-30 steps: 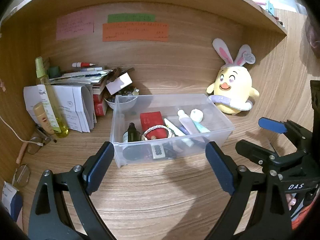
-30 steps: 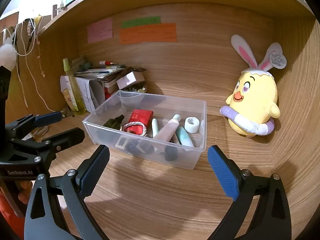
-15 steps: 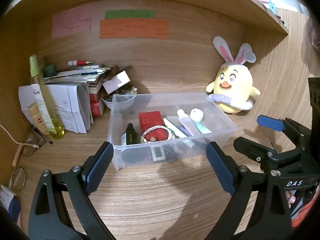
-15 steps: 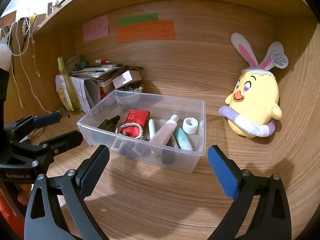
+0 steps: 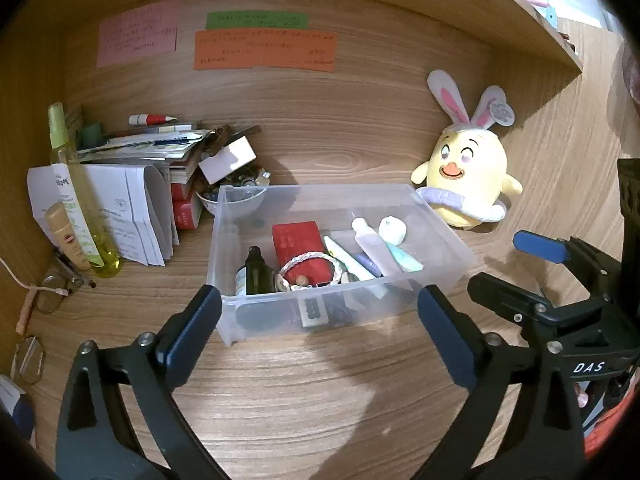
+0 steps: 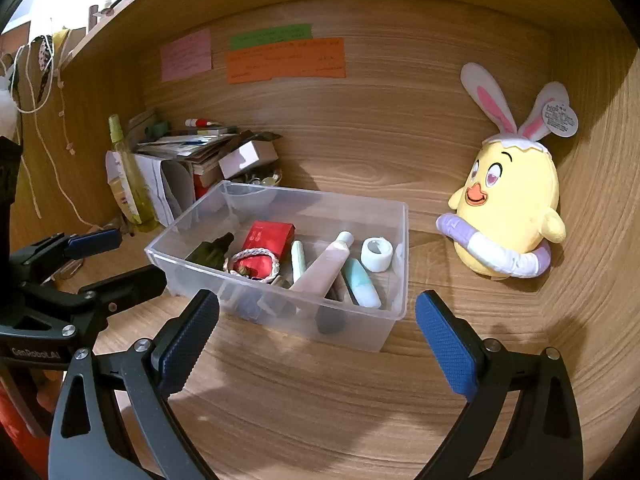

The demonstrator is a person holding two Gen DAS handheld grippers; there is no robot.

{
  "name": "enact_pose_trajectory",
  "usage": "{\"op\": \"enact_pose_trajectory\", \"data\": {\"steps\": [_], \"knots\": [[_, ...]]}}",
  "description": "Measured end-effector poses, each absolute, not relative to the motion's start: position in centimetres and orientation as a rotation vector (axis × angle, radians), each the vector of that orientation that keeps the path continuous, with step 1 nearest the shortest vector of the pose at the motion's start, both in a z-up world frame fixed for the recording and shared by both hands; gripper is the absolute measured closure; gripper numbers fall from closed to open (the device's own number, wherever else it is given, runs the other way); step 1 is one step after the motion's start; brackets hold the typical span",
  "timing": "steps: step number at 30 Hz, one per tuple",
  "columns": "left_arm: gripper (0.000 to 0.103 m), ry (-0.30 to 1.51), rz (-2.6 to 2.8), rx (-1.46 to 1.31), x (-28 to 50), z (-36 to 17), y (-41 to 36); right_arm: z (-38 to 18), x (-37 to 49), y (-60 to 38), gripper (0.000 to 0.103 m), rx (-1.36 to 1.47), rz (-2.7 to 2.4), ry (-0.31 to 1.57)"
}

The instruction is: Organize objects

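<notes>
The clear rectangular plastic box of small toiletries sits on the wooden tabletop just ahead of both empty claws, its long axis crosswise, the left claw, jaws just spread wider, and right claw released, neither clearly nearer

"DAS" marks the right gripper; "GenRobot.AI" the left gripper.

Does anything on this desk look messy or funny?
Yes. At the back left, a small white box sits tilted on an overfull bowl, beside a slumping paper pile. A pair of glasses lies loose near the left wall. The clear bin and the chick plush look fine.
</notes>
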State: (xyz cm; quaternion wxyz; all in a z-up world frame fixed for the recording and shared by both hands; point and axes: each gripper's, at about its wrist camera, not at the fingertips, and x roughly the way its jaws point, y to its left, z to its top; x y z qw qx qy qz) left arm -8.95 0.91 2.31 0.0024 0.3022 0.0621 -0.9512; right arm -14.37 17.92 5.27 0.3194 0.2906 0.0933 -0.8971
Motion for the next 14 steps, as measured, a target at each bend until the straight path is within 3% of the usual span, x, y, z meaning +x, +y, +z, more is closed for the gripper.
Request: {"op": "enact_pose_trajectory", "data": {"steps": [14], "knots": [[0.001,0.199,-2.995,0.978,-9.33,1.98,0.52,4.72,-15.20,17.68,0.005,0.786,-2.363,0.257]]}}
